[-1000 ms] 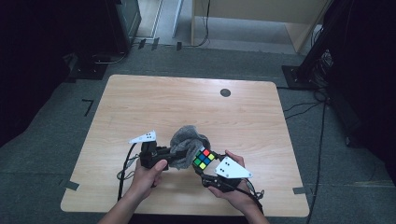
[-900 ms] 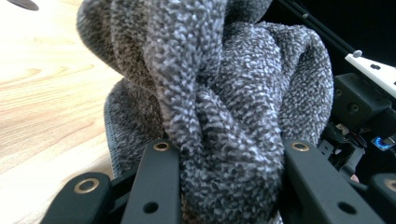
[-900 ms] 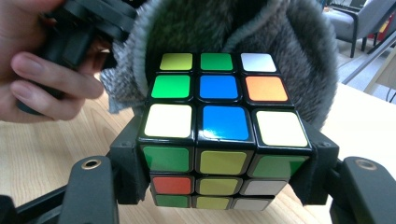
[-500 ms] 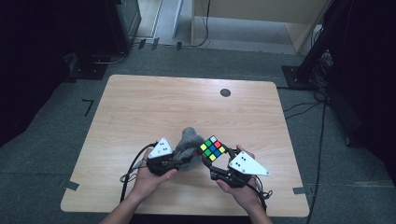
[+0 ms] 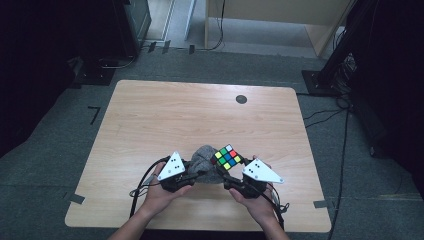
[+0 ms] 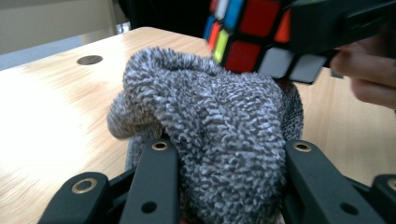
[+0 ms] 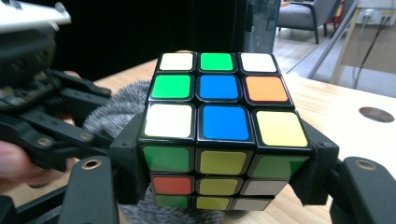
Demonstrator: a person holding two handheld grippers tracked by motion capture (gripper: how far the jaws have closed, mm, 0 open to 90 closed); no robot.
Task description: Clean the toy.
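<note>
A scrambled colour cube (image 5: 226,157) (image 7: 219,126) is clamped between the jaws of my right gripper (image 5: 231,172), lifted a little over the table near the front edge. A fuzzy grey cloth (image 5: 204,162) (image 6: 215,126) bunches between the jaws of my left gripper (image 5: 196,175), which is shut on it. In the left gripper view the cube (image 6: 252,35) hangs just above the cloth's far right side, touching or almost touching it. In the right gripper view the cloth (image 7: 116,109) shows behind and under the cube, with the left gripper (image 7: 88,126) at the left.
The wooden table (image 5: 165,115) has a round cable hole (image 5: 241,99) at the far right. Cables (image 5: 142,182) trail from both grippers toward the front edge. Dark equipment and a stand (image 5: 332,65) surround the table on the floor.
My left gripper has swung right with the cloth, closing in on the cube. The right gripper has lifted the cube slightly and turned it; cloth and cube now meet.
</note>
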